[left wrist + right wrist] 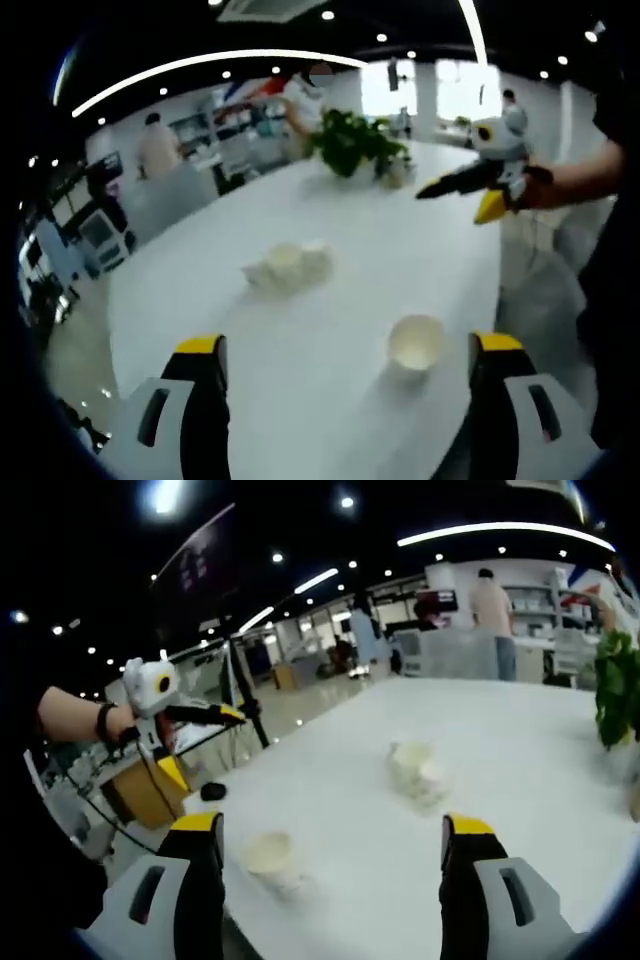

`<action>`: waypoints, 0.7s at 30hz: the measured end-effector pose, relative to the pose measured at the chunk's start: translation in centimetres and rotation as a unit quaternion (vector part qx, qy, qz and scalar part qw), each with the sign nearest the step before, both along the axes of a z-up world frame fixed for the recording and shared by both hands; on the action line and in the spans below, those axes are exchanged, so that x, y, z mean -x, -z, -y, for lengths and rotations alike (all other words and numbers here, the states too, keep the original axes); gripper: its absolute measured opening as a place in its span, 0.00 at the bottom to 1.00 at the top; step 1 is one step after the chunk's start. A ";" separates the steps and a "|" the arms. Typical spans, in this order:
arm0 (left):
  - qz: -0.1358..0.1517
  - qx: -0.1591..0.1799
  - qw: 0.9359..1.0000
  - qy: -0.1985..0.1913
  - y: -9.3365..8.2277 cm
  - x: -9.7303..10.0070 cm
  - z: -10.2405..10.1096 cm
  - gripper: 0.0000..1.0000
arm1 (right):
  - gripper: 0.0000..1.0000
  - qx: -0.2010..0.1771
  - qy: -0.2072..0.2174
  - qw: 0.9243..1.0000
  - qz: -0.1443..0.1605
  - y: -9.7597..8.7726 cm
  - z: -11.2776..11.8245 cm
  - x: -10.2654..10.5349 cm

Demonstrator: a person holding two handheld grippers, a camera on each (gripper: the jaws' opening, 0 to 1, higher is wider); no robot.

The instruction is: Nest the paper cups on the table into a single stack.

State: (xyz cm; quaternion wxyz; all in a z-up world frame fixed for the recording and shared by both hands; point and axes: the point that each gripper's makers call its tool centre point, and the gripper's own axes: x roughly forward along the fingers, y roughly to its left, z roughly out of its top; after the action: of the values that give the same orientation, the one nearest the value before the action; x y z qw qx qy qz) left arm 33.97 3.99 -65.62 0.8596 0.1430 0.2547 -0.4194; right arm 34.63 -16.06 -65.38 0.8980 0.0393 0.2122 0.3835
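A single white paper cup (415,342) stands upright on the white table (330,210), close in front of my left gripper (348,345) and near its right jaw. The left gripper is open and holds nothing. Further out sits a small cluster of white paper cups (288,265), blurred together. In the right gripper view the single cup (268,858) stands near the left jaw of my right gripper (332,825), which is open and empty. The cup cluster (418,767) lies beyond it. Each gripper shows in the other's view, hand-held above the table edge: right gripper (480,185), left gripper (185,715).
A green potted plant (350,140) stands at the far end of the table, and again as the plant (618,685) at the right edge. A small dark object (211,791) lies by the table's edge. People, desks and shelves fill the office behind.
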 end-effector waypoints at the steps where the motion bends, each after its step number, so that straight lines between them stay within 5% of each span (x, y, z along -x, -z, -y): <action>1: 0.001 -0.002 1.000 -0.001 0.1 0.1 -0.1 0.99 | 0.87 0.005 0.003 1.000 0.011 -0.2 0.3 -0.4; 9: 0.037 0.017 0.999 -0.003 0.0 -0.7 -1.1 0.99 | 0.82 0.042 0.019 0.999 0.010 1.0 1.0 -2.6; 12: 0.032 0.024 0.999 0.000 0.4 -0.5 -1.1 0.99 | 0.75 0.040 0.030 0.999 0.009 1.1 1.1 -3.7; 16: 0.047 0.017 0.999 0.005 0.7 -0.3 -1.4 0.99 | 0.75 0.061 0.027 0.998 0.006 1.7 1.0 -4.9; 21: 0.032 0.028 0.999 0.000 1.4 -0.1 -2.0 0.99 | 0.75 0.068 0.031 0.997 0.014 1.7 1.1 -6.6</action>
State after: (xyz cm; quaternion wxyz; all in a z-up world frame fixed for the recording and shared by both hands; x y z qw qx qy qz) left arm 34.12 6.01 -66.98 0.8711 0.1319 0.2148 -0.4214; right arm 41.27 -17.20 -67.11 0.9126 -0.0207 0.2244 0.3410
